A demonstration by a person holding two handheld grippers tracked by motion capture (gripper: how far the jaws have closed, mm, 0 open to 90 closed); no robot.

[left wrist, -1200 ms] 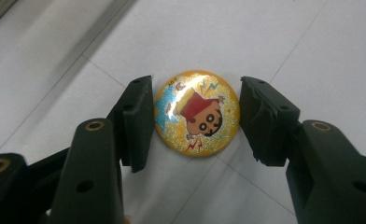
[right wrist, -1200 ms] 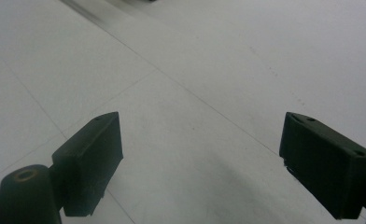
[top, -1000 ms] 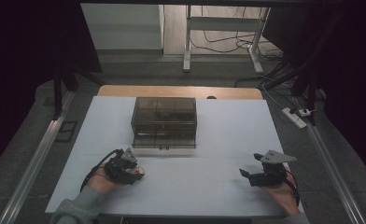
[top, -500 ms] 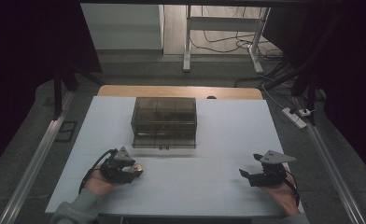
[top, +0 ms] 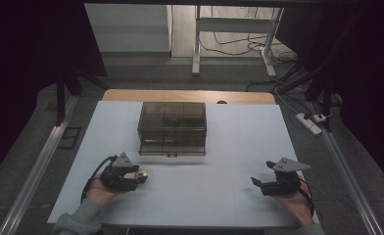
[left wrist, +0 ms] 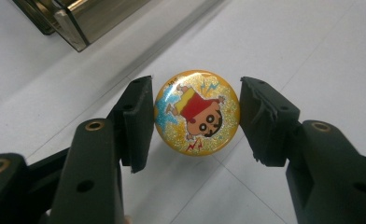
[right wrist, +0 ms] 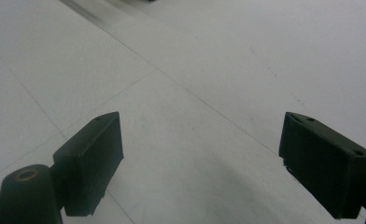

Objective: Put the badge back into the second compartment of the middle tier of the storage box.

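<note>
The round yellow cartoon badge lies on the white table between my left gripper's parted fingers, one touching its edge, the other just clear. My right gripper rests well apart, fingers wide open. The smoky drawer box stands beyond.

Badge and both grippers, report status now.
Left gripper open, jaws flanking the round yellow badge, no firm clamp. Right gripper open, empty over bare table. Nothing in the way.

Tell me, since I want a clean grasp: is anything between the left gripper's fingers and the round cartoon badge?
Nothing visible. The badge lies on the white table between the left gripper's open fingers, with only bare table around it.
</note>
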